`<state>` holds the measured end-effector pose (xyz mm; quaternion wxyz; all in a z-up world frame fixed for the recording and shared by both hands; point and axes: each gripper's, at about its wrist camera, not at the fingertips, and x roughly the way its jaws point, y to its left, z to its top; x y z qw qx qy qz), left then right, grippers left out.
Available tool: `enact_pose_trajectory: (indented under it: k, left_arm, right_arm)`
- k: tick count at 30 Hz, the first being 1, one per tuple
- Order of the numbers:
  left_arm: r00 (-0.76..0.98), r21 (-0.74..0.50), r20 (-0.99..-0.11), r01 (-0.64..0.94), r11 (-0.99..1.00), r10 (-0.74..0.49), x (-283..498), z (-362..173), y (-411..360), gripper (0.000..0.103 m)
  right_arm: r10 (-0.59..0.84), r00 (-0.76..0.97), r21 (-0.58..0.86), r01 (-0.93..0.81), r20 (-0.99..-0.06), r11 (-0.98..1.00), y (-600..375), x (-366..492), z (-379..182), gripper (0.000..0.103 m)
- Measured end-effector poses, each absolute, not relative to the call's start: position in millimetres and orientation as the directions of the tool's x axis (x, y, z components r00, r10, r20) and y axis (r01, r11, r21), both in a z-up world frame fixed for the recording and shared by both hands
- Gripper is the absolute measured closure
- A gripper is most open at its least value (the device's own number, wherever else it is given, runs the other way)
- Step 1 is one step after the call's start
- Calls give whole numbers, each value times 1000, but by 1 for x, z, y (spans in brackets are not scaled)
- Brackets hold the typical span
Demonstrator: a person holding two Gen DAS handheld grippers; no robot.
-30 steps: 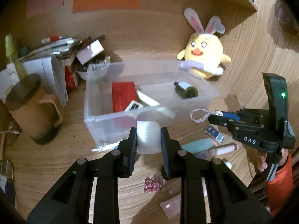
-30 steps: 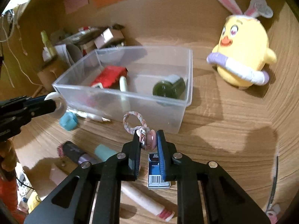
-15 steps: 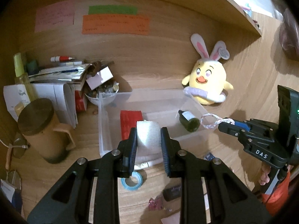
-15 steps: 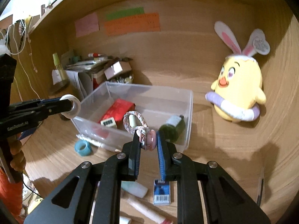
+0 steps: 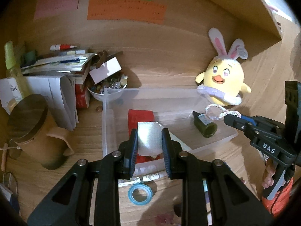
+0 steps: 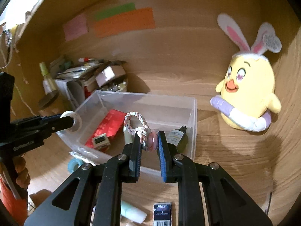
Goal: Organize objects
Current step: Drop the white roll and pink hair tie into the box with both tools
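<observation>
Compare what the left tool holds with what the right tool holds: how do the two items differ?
The left tool grips a white gauze roll, plain, squat and cylindrical. The right tool pinches a pink charm, a flat disc trailing a braided pastel loop. The roll fills its tool's gap; the charm needs a narrower one. Both hang over the clear bin.

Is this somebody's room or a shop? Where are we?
Probably a home desk or study nook, not a shop. Coloured paper notes are stuck on the wooden back wall, a yellow plush chick with bunny ears sits there, and a messy pile of papers and pens fills the corner.
</observation>
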<state>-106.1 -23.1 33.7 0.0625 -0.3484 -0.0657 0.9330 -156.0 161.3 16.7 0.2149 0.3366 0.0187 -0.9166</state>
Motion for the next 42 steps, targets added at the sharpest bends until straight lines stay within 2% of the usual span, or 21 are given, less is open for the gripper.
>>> enact_pose_trajectory:
  k: [5, 14, 28, 30, 32, 34, 37, 40, 42]
  left_arm:
    - [-729, -158, -667, -61, -986, 152, -120, 24, -23, 79]
    - [-685, -153, -713, -60, -986, 153, -141, 5, -21, 79]
    - [-675, -140, -723, -61, -988, 144, -146, 0, -21, 78]
    - [-673, -150, -723, -64, -987, 153, -145, 0, -22, 74]
    - [-674, -159, -721, -64, -985, 160, -143, 1, -23, 65]
    - [-677, -164, -717, -68, -984, 166, -141, 3, -23, 61]
    - [-683, -160, -711, -76, -984, 169, -137, 6, -21, 59]
    - [-690, -159, -703, -83, -984, 172, -133, 11, -20, 50]
    - [-695, -157, -697, -89, -984, 174, -130, 15, -18, 48]
  right_arm:
    - [-374, -652, 123, 397, -660, -909, 158, -175, 4, 88]
    - [-332, -629, 50, 422, -703, -905, 135, -191, -12, 88]
    - [-286, -616, -2, 423, -734, -906, 118, -208, -27, 88]
    - [-285, -615, -2, 423, -735, -906, 117, -208, -27, 85]
    - [-289, -612, 6, 421, -736, -907, 118, -208, -25, 70]
    - [-284, -621, -1, 416, -731, -909, 118, -207, -24, 60]
    - [-274, -635, -23, 419, -722, -908, 116, -203, -21, 58]
    - [-277, -638, -33, 430, -718, -902, 114, -198, -18, 56]
    - [-277, -643, -40, 433, -713, -901, 113, -195, -16, 53]
